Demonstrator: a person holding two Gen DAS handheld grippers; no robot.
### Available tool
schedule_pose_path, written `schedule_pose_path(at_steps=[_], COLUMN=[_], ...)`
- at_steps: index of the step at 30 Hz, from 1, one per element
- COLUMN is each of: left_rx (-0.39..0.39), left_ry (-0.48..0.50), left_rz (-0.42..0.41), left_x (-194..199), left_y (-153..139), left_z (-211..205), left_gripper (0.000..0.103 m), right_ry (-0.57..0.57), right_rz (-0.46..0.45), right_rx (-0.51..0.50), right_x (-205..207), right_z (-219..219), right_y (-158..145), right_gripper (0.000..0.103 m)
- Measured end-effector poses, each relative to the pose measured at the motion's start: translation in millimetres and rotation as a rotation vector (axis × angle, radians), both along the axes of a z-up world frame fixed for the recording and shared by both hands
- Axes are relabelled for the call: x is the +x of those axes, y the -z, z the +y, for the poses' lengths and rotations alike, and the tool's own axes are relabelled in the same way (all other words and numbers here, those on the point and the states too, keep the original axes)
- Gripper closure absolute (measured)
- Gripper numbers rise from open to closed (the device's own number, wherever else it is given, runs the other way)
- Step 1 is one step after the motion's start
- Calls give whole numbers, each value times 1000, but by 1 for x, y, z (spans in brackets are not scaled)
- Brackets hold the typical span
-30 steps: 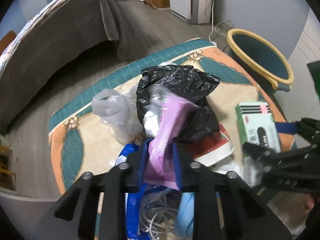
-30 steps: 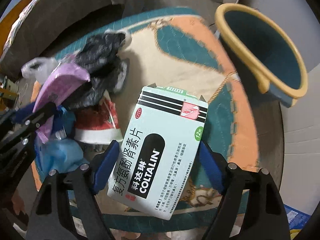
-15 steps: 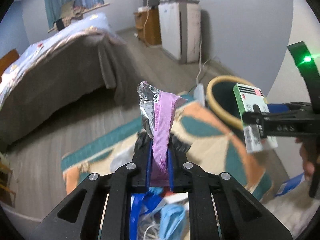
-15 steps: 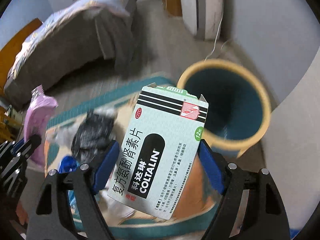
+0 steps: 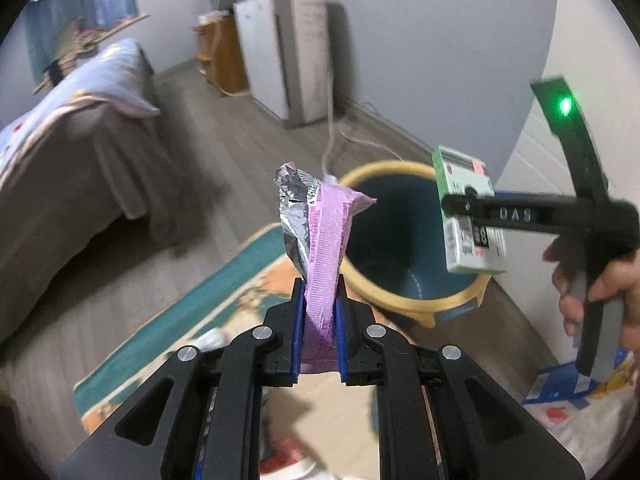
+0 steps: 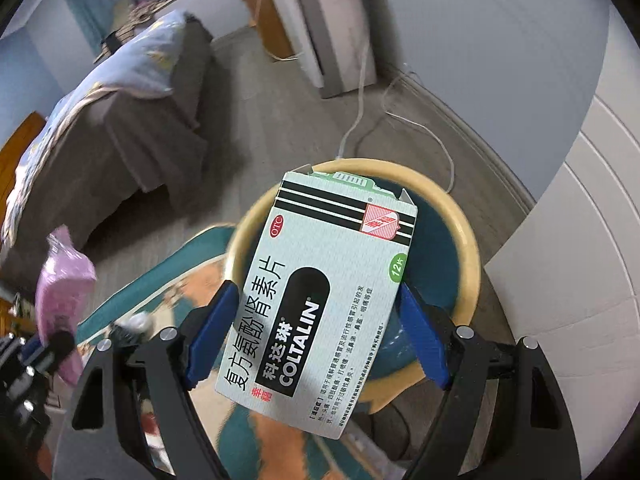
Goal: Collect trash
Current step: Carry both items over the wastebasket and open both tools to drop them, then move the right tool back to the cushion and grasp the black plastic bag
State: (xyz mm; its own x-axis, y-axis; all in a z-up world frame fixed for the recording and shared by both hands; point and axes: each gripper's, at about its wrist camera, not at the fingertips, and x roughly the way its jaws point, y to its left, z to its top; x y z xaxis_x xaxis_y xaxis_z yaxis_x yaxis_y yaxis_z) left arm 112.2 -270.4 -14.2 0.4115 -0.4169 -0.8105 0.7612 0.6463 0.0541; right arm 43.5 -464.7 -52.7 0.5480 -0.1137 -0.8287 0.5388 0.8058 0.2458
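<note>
- Left wrist view: bin [image 5: 404, 240] on floor, inside looks bare; left gripper [image 5: 319, 320] fingers clamped on pink wrapper [image 5: 324, 240].
- Right gripper [image 6: 316, 328] fingers clamped on medicine box [image 6: 320, 300], over bin.

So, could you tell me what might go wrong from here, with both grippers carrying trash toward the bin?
1. The box is wide and tilted in the right gripper; its far end sits over the bin but its near end looks over the near rim, so it may catch there or land on the rug.
2. The left gripper pinches only the wrapper's lower end, short of the bin; let go now, it would likely miss.
3. Both grippers converge on one opening and could collide.
</note>
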Motion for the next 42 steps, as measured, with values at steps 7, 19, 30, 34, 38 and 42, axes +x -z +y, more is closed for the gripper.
schedule_pose_path(at_steps=[7, 19, 30, 34, 38, 42], left_rx=[39, 38, -38, -54, -71, -64], left_ry=[61, 96, -66, -142, -226, -295], left_rz=[57, 58, 3, -41, -75, -97], left_x=[1, -5, -14, -19, -22, -22], left_y=[41, 66, 14, -10, -29, -37], left_z=[-47, -77, 5, 51, 106, 150], left_gripper=[88, 37, 9, 8, 6, 6], right_ry=[40, 93, 57, 1, -59, -104], right_rz=[4, -39, -35, -16, -15, -25], right_rx=[26, 44, -4, -53, -96, -128], right_x=[-6, -13, -13, -7, 2, 9], right_z=[-23, -35, -14, 15, 48, 82], right_y=[20, 20, 3, -9, -21, -30], right_gripper=[24, 10, 6, 6, 6, 6])
